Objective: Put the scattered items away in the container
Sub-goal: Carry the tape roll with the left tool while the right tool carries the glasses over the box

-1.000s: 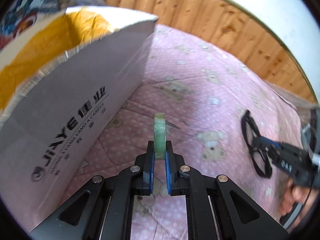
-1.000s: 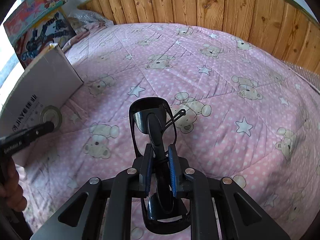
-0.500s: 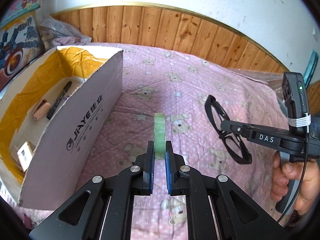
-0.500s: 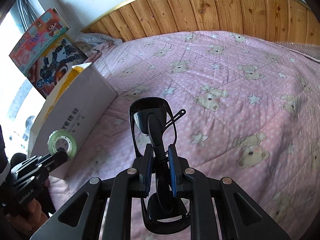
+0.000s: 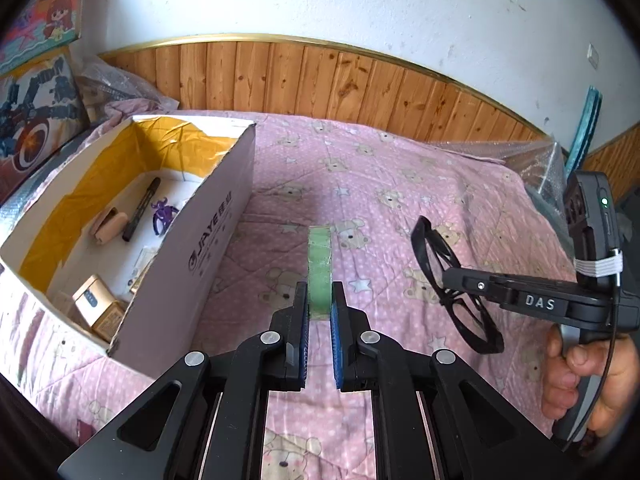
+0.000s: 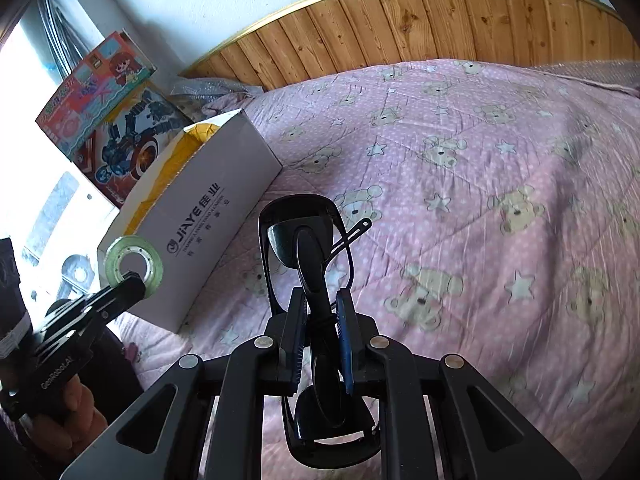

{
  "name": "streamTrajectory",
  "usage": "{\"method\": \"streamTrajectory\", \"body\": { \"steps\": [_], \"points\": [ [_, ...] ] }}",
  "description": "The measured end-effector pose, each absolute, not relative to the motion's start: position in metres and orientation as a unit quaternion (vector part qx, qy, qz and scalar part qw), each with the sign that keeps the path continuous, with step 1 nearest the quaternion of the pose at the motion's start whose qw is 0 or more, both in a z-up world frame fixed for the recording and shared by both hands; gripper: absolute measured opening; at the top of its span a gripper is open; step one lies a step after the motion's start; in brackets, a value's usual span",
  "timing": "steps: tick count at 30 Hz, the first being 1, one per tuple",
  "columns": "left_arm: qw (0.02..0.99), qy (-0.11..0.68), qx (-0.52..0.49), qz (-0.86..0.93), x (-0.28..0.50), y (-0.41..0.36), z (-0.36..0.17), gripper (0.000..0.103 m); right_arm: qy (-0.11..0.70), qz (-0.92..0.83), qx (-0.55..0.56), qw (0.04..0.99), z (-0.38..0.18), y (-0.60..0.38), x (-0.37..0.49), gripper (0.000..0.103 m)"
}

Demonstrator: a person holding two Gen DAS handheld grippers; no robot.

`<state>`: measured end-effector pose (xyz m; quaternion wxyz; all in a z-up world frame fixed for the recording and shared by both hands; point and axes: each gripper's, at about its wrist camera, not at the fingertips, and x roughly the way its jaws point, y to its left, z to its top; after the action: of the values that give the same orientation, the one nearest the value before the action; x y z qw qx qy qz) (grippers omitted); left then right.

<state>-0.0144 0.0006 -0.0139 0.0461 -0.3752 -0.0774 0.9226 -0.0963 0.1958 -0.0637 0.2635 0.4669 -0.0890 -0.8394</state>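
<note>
left gripper (image 5: 319, 312): black two-finger claw with blue pads, clenching a translucent green roll of sticky tape (image 5: 319, 264); roll standing on edge between the pads, sticking out forward, lifted off the bed; also showing in the right wrist view (image 6: 132, 282) with the roll (image 6: 134, 264) face-on against the box wall
right gripper (image 6: 322, 330): same black claw, blue pads squeezing folded black plastic-framed glasses (image 6: 306, 248); one thin temple arm poking out to the right; frame hanging clear of the quilt; in the left wrist view the claw (image 5: 460, 276) is holding the glasses (image 5: 456, 284) to the right of the tape, well apart from it
right hand (image 5: 584, 376): wrapping the grip at the lower right edge
container: white cardboard box with yellow lining and dark printed lettering (image 5: 208, 236), open top, sitting on the bed just left of the tape; holding a black marker (image 5: 141, 208), a beige oblong piece (image 5: 107, 226), a small purple trinket (image 5: 162, 214), small tan cartons (image 5: 98, 306)
surface: pink quilt with bears and stars (image 5: 380, 184), lying under everything
far: wooden plank wall panel (image 5: 320, 80); toy boxes with cartoon art (image 6: 108, 120) leaning behind the container
</note>
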Motion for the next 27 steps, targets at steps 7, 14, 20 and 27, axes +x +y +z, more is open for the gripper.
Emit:
{"method": "streamTrajectory", "body": {
  "steps": [7, 14, 20, 27],
  "points": [
    [0.059, -0.094, -0.366, 0.924, -0.001, -0.010, -0.008, 0.009, -0.110, -0.843, 0.460, 0.256, -0.057, 0.191, -0.054, 0.016],
    [0.069, -0.100, -0.349, 0.929, 0.013, -0.021, 0.000, 0.009, -0.131, -0.841, 0.457, 0.259, -0.050, 0.180, -0.017, 0.016],
    [0.069, -0.114, -0.341, 0.931, 0.021, -0.039, 0.006, 0.009, -0.128, -0.839, 0.453, 0.273, -0.037, 0.163, -0.002, 0.016],
    [0.061, -0.136, -0.329, 0.933, 0.027, -0.068, 0.014, 0.009, -0.109, -0.842, 0.438, 0.296, -0.013, 0.136, 0.001, 0.016]
  ]
}}
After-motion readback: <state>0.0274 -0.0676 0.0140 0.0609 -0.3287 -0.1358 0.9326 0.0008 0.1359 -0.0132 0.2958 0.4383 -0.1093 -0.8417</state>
